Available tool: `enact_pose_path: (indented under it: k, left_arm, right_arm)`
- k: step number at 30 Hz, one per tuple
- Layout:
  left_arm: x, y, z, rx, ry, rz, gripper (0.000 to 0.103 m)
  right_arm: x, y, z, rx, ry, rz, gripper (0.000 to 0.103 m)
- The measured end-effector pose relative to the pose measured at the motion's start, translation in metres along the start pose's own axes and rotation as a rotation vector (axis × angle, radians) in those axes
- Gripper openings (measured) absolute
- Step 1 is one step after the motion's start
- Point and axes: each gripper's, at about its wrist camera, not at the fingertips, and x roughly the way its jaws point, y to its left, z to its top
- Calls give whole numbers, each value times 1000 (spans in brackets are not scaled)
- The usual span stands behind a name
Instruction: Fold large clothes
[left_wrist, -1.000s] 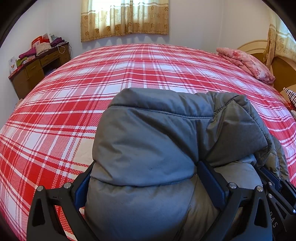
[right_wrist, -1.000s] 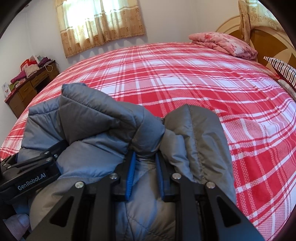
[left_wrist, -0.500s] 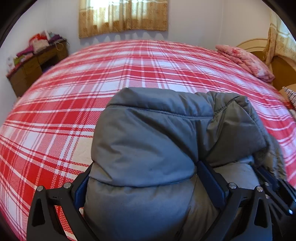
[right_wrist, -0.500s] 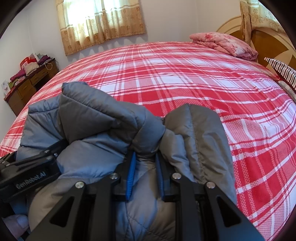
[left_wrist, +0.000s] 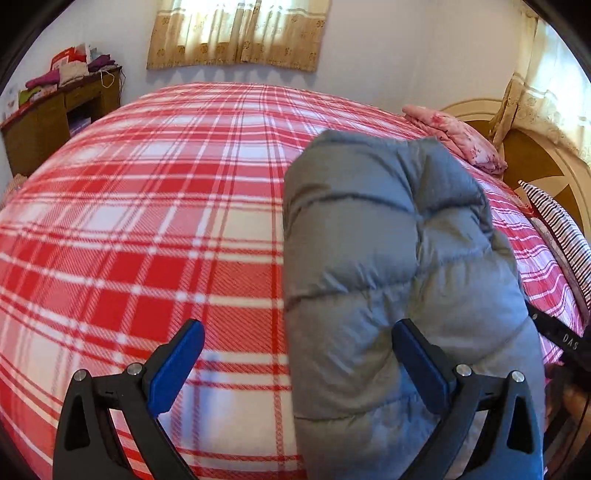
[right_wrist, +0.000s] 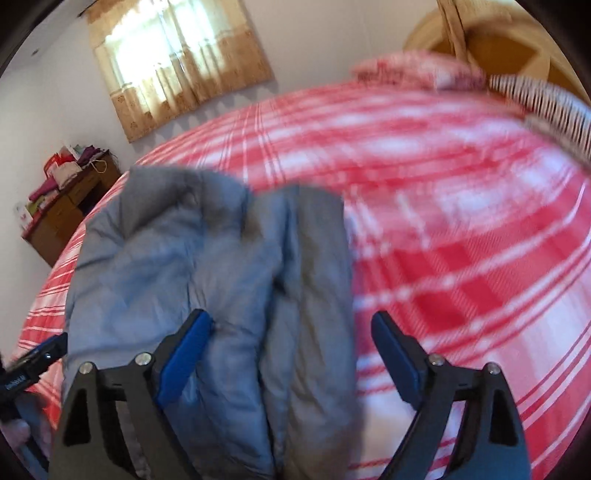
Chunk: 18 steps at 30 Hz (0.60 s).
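White letters "DAS" stand on the black body of the right tool (left_wrist: 565, 338), seen beside the left tool; other lettering is too blurred.

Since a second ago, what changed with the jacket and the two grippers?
Both grippers let go. The right gripper, clamped on a fold before, is opening its jaws around the grey puffer jacket. The left gripper has slid left, so the jacket leans only on its right finger. The jacket stays bundled on the plaid bed.
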Motion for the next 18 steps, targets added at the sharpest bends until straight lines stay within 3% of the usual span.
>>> enact_pose_path:
  k: [4, 9, 10, 11, 12, 15, 18]
  left_arm:
    - [8, -12, -4, 30, -10, 1, 102]
    - [19, -25, 0, 56, 8, -52, 99]
    - [21, -27, 0, 50, 16, -102, 78]
    - [20, -31, 0, 51, 23, -151, 67]
    - [17, -36, 0, 71, 12, -131, 59]
    - [-2, -56, -1, 175, -37, -70, 24]
    - [-31, -53, 2, 180, -84, -54, 19]
  right_arm:
    - [5, 6, -10, -22, 4, 38, 78]
    - [14, 3, -11, 5, 31, 110, 74]
    - [14, 4, -10, 1, 37, 141, 65]
    - [16, 7, -10, 12, 55, 255, 34]
    - [16, 10, -11, 6, 53, 269, 26]
    - [8, 21, -12, -24, 21, 253, 21]
    - [-2, 22, -15, 5, -1, 324, 19]
